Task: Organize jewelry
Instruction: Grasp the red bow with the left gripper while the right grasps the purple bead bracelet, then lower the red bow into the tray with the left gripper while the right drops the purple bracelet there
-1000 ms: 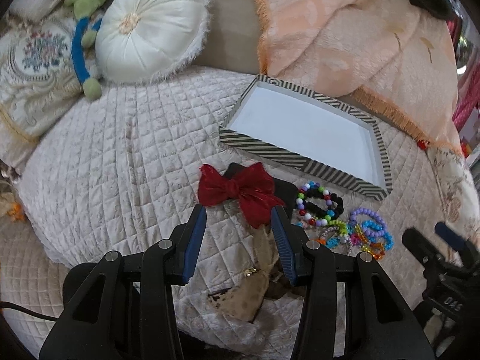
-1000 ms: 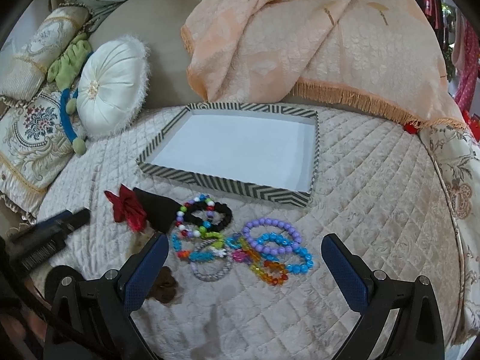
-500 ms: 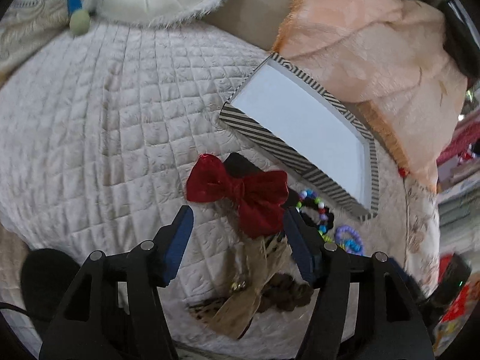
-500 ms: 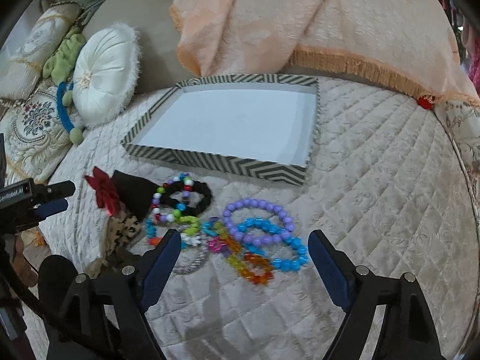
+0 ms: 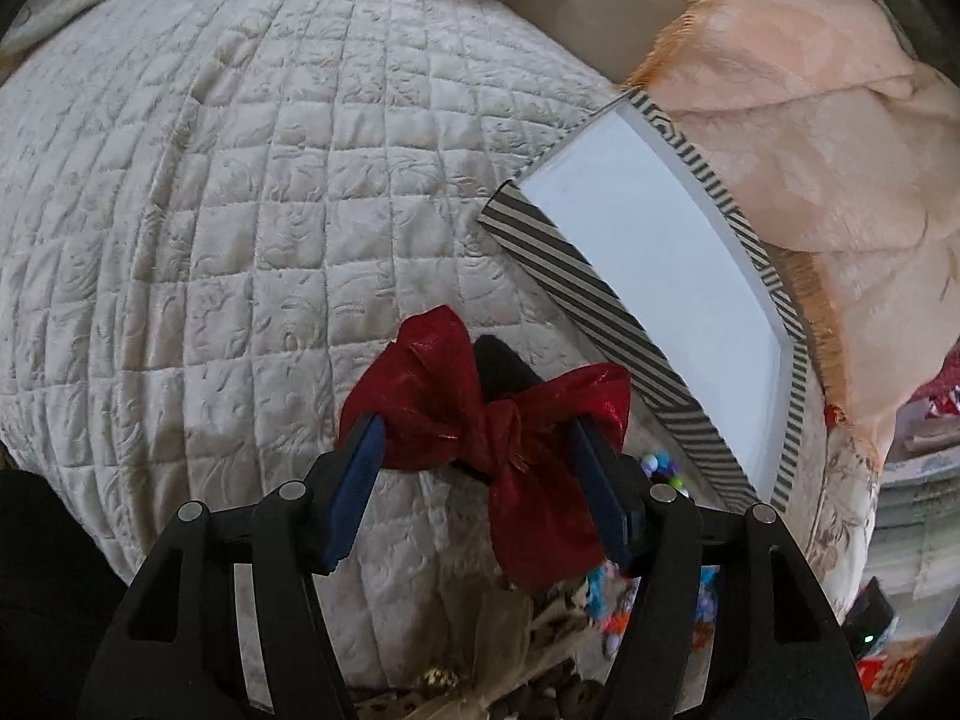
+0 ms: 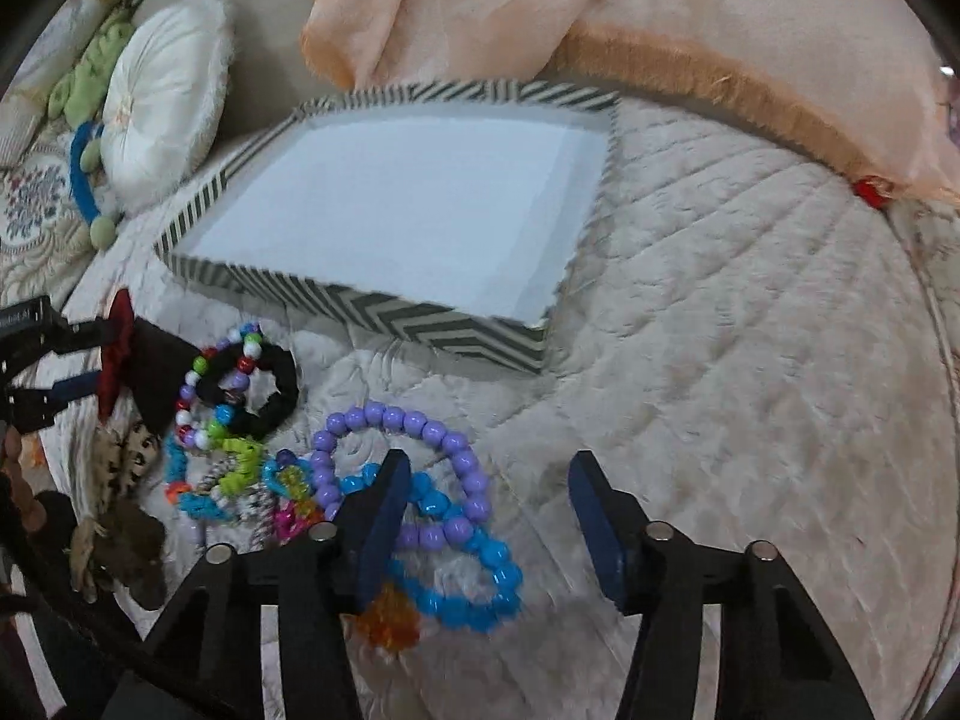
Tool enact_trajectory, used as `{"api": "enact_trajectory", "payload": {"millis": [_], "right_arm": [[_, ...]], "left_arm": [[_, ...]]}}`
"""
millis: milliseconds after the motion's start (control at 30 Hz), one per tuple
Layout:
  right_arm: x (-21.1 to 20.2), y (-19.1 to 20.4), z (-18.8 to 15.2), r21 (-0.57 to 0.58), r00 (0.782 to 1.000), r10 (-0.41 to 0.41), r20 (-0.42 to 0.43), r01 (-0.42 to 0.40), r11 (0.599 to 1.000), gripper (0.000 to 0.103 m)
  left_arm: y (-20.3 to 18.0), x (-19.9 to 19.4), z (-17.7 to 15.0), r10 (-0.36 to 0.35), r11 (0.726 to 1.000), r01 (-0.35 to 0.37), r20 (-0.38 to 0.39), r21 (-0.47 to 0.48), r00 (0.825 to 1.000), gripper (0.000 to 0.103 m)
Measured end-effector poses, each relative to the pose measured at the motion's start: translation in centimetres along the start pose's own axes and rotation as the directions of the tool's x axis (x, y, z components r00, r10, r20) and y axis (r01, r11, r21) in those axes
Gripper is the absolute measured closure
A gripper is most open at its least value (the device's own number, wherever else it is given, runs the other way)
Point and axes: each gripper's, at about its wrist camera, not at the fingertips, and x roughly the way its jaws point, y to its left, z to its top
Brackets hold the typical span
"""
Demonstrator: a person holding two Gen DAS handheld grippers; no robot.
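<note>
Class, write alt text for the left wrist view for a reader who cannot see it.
The open left gripper straddles a shiny red bow lying on a quilted cream bedspread. Behind it to the right sits an empty striped tray, with a peach fringed throw beyond.

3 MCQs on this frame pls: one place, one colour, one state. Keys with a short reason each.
1. Where do the bracelets lie?
A. inside the tray
B. on the quilt in front of the tray
C. on the round pillow

2. What colour is the bow between the left gripper's jaws?
A. red
B. green
C. white

3. What state is the tray in?
A. full of bracelets
B. covered by the blanket
C. empty

Key:
1 B: the bracelets sit on the quilt, outside the striped tray.
2 A: the bow at the left gripper is red.
3 C: only the tray's white floor shows.
</note>
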Motion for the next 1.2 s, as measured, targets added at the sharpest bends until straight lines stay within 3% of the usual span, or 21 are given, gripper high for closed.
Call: {"api": "enact_trajectory", "payload": {"millis": [33, 100, 200, 333, 433, 767, 1000, 1200], "right_arm": [[0.1, 0.1, 0.2, -0.014, 1.000, -0.001, 0.014, 0.001, 1.000, 0.054], [0.5, 0.2, 0.6, -0.042, 1.000, -0.007, 0.013, 0.007, 0.999, 0.071], [0.6, 0.2, 0.8, -0.063, 1.000, 0.004, 0.011, -0.004, 0.998, 0.085], [0.0, -0.3, 0.5, -0.036, 0.999, 0.034, 0.023, -0.034, 0.999, 0.089], [-1.4, -0.8, 0.4, 0.006, 0.995, 0.090, 0.053, -0.091, 0.996, 0.094], [-5.8, 0.1, 0.9, -0.016, 0.985, 0.106, 0.137, -0.105, 0.994, 0.094], [-7.9, 0.1, 1.7, -0.013, 0.976, 0.123, 0.180, -0.123, 0.992, 0.094], [-10.1, 0.5, 4.4, -0.032, 0.964, 0.119, 0.239, -0.115, 0.993, 0.094]], "left_arm": [[0.1, 0.3, 0.2, -0.002, 1.000, 0.002, -0.002, -0.009, 1.000, 0.039], [0.2, 0.6, 0.2, 0.003, 1.000, -0.003, -0.001, -0.017, 1.000, 0.040], [0.0, 0.5, -0.2, -0.006, 1.000, 0.006, 0.007, 0.015, 1.000, 0.061], [-0.1, -0.4, -0.2, -0.022, 0.999, 0.021, 0.028, 0.041, 0.999, 0.078], [-0.1, -2.0, -0.1, -0.048, 0.997, 0.046, 0.051, 0.055, 0.998, 0.083], [-1.1, -7.7, -0.3, -0.101, 0.988, 0.082, 0.140, 0.134, 0.985, 0.084], [-2.6, -8.8, -0.4, -0.113, 0.981, 0.085, 0.159, 0.177, 0.981, 0.084], [-5.8, -8.6, 0.4, -0.111, 0.966, 0.064, 0.175, 0.252, 0.978, 0.084]]}}
